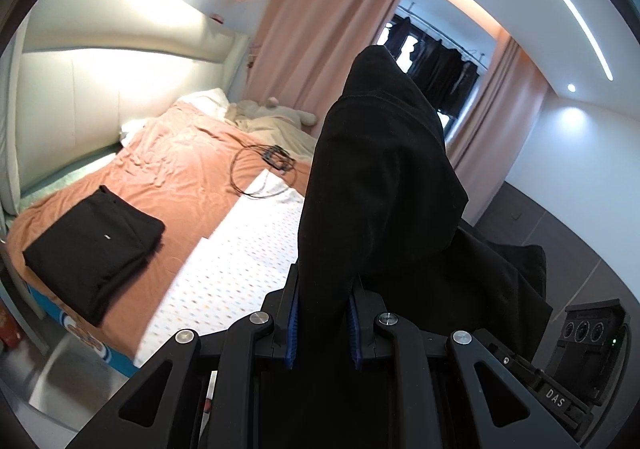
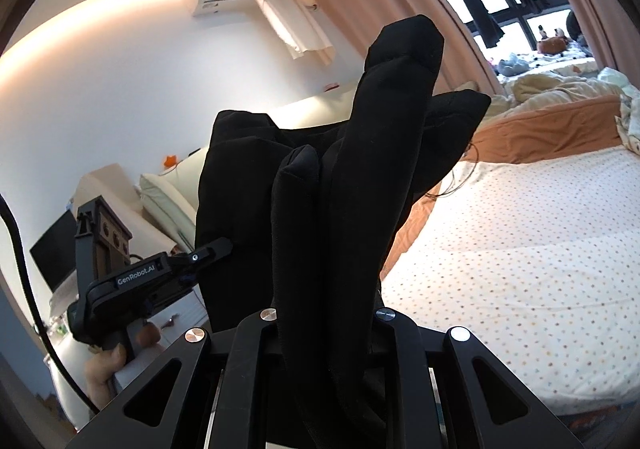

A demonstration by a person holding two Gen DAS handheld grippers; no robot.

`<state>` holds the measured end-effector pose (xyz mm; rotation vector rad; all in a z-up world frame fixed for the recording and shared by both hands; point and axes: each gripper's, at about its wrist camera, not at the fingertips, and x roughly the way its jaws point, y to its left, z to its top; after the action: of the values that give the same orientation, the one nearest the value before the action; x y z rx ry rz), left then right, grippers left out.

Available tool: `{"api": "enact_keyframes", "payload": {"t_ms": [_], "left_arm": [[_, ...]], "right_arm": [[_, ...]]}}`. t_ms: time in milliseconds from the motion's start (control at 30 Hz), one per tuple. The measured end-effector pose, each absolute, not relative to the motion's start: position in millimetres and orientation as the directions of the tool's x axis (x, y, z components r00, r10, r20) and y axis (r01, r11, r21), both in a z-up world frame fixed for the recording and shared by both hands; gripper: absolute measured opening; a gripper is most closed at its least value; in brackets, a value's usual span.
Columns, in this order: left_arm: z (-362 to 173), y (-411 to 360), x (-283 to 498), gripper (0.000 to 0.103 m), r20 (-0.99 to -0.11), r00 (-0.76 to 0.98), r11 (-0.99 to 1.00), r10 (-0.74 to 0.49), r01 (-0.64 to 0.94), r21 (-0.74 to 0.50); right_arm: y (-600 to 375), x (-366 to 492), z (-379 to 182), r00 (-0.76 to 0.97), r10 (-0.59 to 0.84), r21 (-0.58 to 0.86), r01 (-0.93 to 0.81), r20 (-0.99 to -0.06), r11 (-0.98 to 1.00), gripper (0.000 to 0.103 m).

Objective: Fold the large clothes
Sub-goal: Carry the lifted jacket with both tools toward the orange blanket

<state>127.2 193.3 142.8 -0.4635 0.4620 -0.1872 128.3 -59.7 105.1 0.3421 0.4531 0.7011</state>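
A large black garment hangs in the air between my two grippers, above the bed's near edge. My left gripper is shut on a bunched fold of it, cloth pinched between the blue pads. My right gripper is shut on several thick folds of the same garment, which rise in front of its camera. The left gripper also shows in the right wrist view, gripping the cloth's left side. The right gripper's body shows at lower right of the left wrist view. A folded black garment lies on the orange sheet.
The bed has a white dotted sheet and an orange sheet, with a black cable and rumpled bedding further back. Pink curtains and a window with hanging dark clothes stand behind. A padded headboard lines the left.
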Motion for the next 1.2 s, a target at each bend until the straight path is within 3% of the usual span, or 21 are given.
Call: {"api": "enact_keyframes", "payload": {"t_ms": [367, 1200], "left_arm": [[124, 287, 151, 0.020, -0.413, 0.885, 0.882, -0.215, -0.005, -0.471], [125, 487, 200, 0.018, -0.541, 0.824, 0.872, 0.171, -0.382, -0.306]], "right_arm": [[11, 184, 96, 0.597, 0.704, 0.365, -0.603, -0.384, 0.710, 0.016], [199, 259, 48, 0.179, 0.866, 0.382, -0.842, -0.468, 0.380, 0.016]]}}
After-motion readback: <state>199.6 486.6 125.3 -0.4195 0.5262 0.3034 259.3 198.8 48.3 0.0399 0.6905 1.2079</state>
